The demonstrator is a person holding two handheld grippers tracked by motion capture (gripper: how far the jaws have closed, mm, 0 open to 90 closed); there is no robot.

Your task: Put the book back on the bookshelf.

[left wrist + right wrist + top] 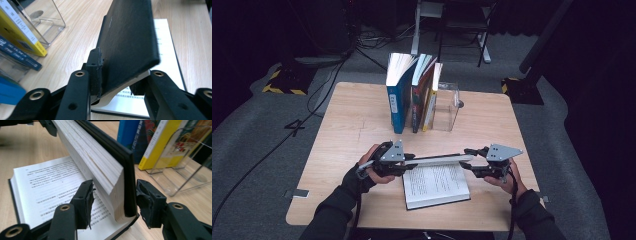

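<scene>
Black jaws of our right gripper (pixel 113 202) rise from the lower edge of the right gripper view; they straddle the raised half of the black-covered open hardback book (pixel 437 182), pads just off it, gripping nothing. Our left gripper (pixel 117 82) clamps the same raised half at its opposite end. We see the book at lower centre of the high view on the pale wooden table (pixel 352 125). Upright books (pixel 412 92) lean on a clear acrylic bookend (pixel 447 107) above centre.
</scene>
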